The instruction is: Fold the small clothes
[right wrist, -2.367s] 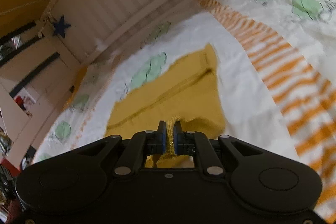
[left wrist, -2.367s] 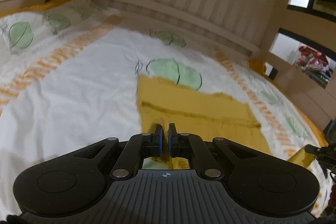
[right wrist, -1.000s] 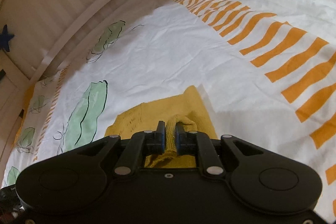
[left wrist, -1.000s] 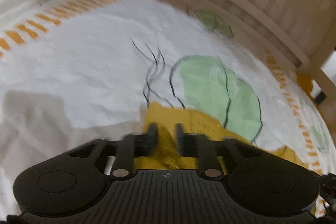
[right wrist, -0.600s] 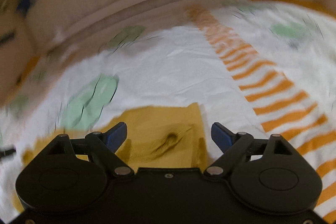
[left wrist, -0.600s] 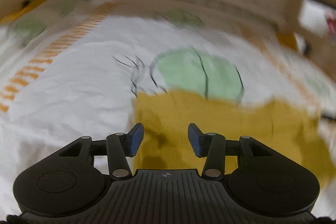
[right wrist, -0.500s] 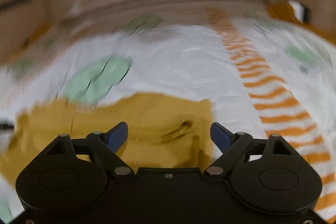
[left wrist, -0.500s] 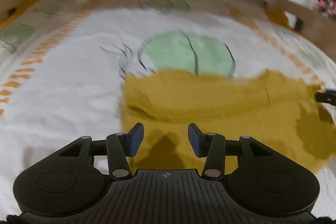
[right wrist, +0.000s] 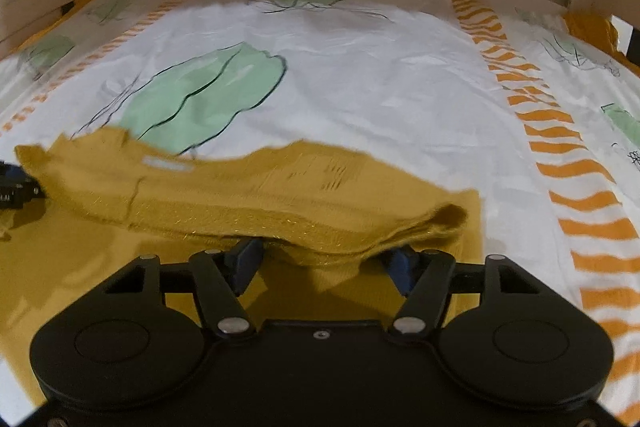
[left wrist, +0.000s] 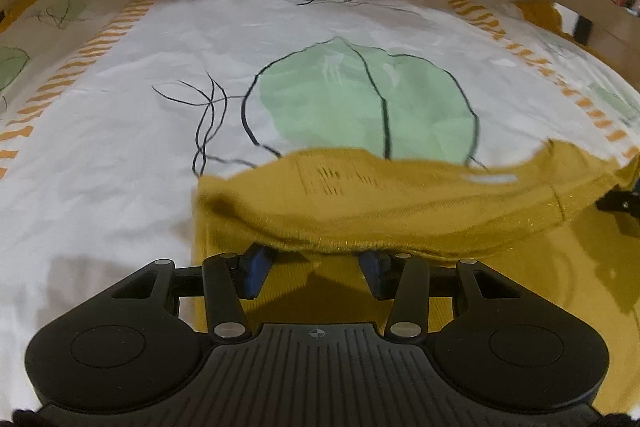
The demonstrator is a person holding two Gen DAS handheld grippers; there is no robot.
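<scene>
- Left gripper (left wrist: 318, 269) stands with its jaws spread and nothing pinched between the blue pads (left wrist: 256, 267); they have just been opening a little further, and the cloth in front passes over the tips, not between them.
- Right gripper (right wrist: 324, 265) is also spread with nothing clamped; its jaws flew open and have just been narrowing slightly, with only a loose bulge of cloth lying ahead of them.
- Between both sits the mustard-yellow garment (left wrist: 400, 203), lying on the bed sheet (left wrist: 120, 155). In the left view it fills the lower centre and runs off to the right edge of the frame; in the right view the same garment (right wrist: 280, 195) fills the lower centre and runs off to the left edge.
- Its long axis runs side to side across both frames, crosswise to the way each gripper points.
- A thicker doubled band lies along the far half of the garment, just ahead of each gripper's tips, with a single flat layer under the grippers themselves.
- Each gripper is at its own end: the left one near the left-hand edge, the right one near the right-hand edge, so neither is the nearer overall.
- My judgement: a further fold would bring one end across toward the other along that long axis.
</scene>
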